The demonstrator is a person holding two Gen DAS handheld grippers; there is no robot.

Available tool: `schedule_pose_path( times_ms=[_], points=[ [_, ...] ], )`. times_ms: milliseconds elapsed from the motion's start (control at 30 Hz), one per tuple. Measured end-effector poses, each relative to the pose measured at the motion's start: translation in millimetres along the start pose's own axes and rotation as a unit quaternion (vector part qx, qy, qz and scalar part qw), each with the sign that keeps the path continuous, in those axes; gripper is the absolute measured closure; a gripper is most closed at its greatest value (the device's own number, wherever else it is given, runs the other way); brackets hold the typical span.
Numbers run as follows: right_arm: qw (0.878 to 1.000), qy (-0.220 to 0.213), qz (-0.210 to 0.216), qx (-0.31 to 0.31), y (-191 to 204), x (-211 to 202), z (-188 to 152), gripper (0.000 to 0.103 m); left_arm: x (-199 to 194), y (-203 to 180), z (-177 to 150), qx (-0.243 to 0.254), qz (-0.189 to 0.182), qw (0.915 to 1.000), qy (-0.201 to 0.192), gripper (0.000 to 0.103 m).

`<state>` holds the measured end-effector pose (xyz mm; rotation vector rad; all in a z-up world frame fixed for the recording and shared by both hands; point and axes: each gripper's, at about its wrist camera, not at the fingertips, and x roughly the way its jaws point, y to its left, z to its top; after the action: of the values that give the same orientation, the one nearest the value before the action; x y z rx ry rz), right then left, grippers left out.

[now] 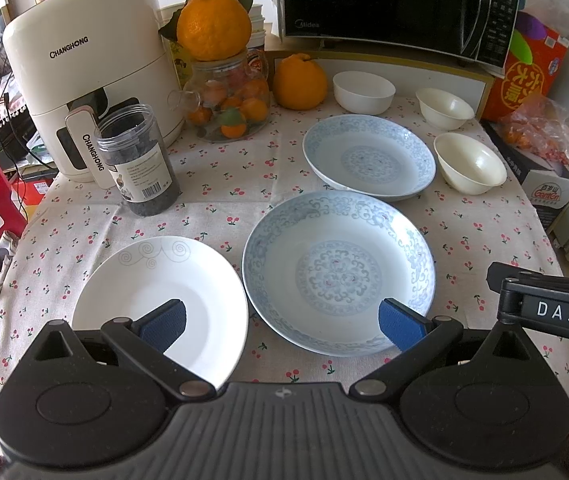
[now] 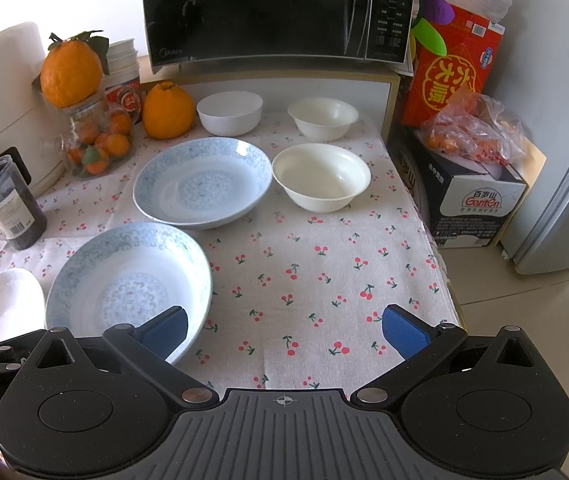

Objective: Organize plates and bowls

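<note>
1. Left wrist view: the left hand-held gripper [image 1: 282,326] hangs low over the near edge of the desk [image 1: 220,204], jaws spread wide and holding nothing. Its left pad overlaps the white plate [image 1: 156,280] in the picture and its right pad the near blue-patterned plate [image 1: 338,270]; actual contact cannot be told. A second blue-patterned plate [image 1: 368,156] lies farther back, and three white bowls sit far right: one [image 1: 363,91] by the microwave shelf, one [image 1: 444,108] to its right, one [image 1: 469,162] nearer.

2. Right wrist view: the right hand-held gripper [image 2: 284,330] is likewise spread wide and empty, level, above bare cloth at the near right (nothing lies between its pads). The near blue-patterned plate [image 2: 128,280] sits near left, the far one [image 2: 202,180] beyond it, just beside the nearest bowl [image 2: 320,176].

3. Judgement: stacking looks unstarted. A good first pick would pinch a plate's raised rim, one pad inside and one under, lifting level so glazed ware doesn't slip.
</note>
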<state>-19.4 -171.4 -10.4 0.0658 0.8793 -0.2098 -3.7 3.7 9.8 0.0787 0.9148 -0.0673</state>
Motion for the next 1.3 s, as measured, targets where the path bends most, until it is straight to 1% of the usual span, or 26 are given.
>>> schedule_pose_path(
  times_ms=[433,600,700,800,867,933,1000,1100,1200,1300],
  points=[
    [1.000,0.003,-0.002,0.002,-3,2,-1,0.000,0,0,-1,0.001,0.002,1.0000,0.000,0.000],
    [1.000,0.006,-0.006,-0.001,-1,5,0,0.000,5,2,3,0.015,0.003,0.9999,0.000,0.000],
    [1.000,0.015,-0.007,-0.019,4,11,2,0.000,10,4,8,0.046,-0.018,0.9988,-0.007,0.000],
    [0.999,0.020,-0.003,-0.035,6,11,8,0.000,17,14,15,0.055,-0.040,0.9977,-0.007,0.000],
    [0.999,0.019,-0.001,-0.042,7,9,13,0.000,21,19,21,0.054,-0.047,0.9974,-0.004,0.000],
    [0.999,0.022,0.009,-0.043,7,7,19,0.000,25,25,26,0.056,-0.051,0.9971,-0.005,0.000],
    [0.998,0.032,0.028,-0.041,7,8,25,0.000,28,28,29,0.059,-0.054,0.9968,-0.004,0.000],
    [0.996,0.044,0.059,-0.047,10,15,33,0.000,35,31,36,0.076,-0.061,0.9953,-0.001,0.002],
    [0.995,0.043,0.081,-0.051,13,23,35,0.000,47,32,40,0.088,-0.066,0.9939,-0.003,0.006],
    [0.994,0.035,0.103,-0.029,9,35,30,0.000,59,36,40,0.093,-0.082,0.9921,-0.015,0.011]
  ],
)
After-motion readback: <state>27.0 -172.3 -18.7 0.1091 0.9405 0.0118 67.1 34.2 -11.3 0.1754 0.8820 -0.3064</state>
